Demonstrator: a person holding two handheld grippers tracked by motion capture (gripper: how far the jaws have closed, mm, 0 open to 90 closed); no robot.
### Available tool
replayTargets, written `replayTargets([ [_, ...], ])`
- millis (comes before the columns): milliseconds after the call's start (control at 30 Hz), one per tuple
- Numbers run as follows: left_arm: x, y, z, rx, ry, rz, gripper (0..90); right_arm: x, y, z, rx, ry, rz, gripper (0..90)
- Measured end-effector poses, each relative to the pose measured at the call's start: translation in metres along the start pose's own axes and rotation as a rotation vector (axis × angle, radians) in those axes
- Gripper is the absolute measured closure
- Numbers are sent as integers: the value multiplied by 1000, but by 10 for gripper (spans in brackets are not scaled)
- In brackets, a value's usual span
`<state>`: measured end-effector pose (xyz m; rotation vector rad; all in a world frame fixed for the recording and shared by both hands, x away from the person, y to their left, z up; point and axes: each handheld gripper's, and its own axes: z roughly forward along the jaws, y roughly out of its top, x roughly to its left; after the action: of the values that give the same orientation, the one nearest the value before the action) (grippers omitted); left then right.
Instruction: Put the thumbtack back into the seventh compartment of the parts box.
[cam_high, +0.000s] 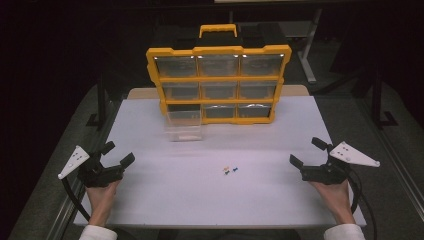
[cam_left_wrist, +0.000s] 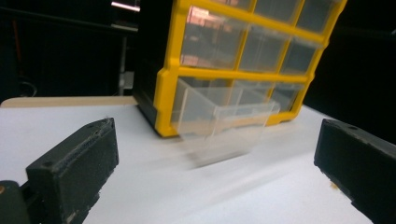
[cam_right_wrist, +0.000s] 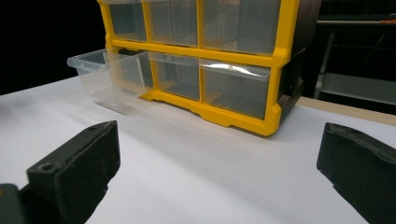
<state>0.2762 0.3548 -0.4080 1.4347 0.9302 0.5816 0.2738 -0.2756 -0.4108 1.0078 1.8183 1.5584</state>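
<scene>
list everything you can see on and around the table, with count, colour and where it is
organiser cabinet: one, yellow frame with a yellow handle on top, nine clear drawers, upright at the table's far edge
pulled-out drawer: one, clear, bottom-left slot, sticking out onto the table
small pieces: about three, orange and blue, loose on the table, right of centre
table: one, white top
left gripper: one, black, near left edge, jaws open
right gripper: one, black, near right edge, jaws open
hands: two, white sleeves, near edge
</scene>
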Motion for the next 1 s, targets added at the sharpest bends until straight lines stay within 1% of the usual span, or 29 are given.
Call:
replayTargets([
  [33, 0, 0, 0, 0, 0, 0, 0, 0, 0, 0, 0, 0, 0, 0],
  [67, -1, 1, 1, 11, -5, 0, 0, 1, 0, -1, -2, 1, -6, 0],
  [100, -1, 2, 1, 18, -4, 9, 0, 1, 0, -1, -3, 1, -6, 0],
  [200, -2, 3, 2, 23, -12, 15, 0, 1, 0, -1, 0, 2, -4, 0],
  [300, -6, 7, 5, 36, -36, 20, 0, 1, -1, 0, 5, -5, -3, 0],
  [333, -6, 7, 5, 36, -36, 20, 0, 1, -1, 0, 5, -5, -3, 0],
  [367, -7, 8, 7, 40, -47, 21, 0, 1, -1, -1, 6, -7, -3, 0],
  [400, -10, 9, 9, 34, -69, 10, 0, 1, -1, -1, 6, -9, -1, 0],
  [433, -11, 10, 10, 32, -78, 10, 0, 0, -1, -1, 6, -13, 0, 0],
  [567, -16, 13, 13, 26, -88, 18, 0, -1, -1, -2, 8, -19, 5, 0],
  [667, -21, 18, 19, 33, -115, 19, 0, -1, -2, -2, 11, -26, 9, 0],
  [733, -23, 20, 20, 38, -119, 24, 0, -2, -2, -2, 11, -26, 11, 0],
  [833, -27, 27, 28, 50, -147, 27, 0, -1, -2, -2, 14, -28, 9, 0],
  [867, -27, 27, 28, 50, -147, 27, 0, -1, -2, -2, 14, -28, 9, 0],
  [933, -30, 30, 31, 59, -157, 39, 0, -1, -2, -2, 16, -29, 7, 0],
  [1000, -34, 35, 36, 74, -169, 58, 0, -1, -2, -3, 19, -29, 4, 0],
])
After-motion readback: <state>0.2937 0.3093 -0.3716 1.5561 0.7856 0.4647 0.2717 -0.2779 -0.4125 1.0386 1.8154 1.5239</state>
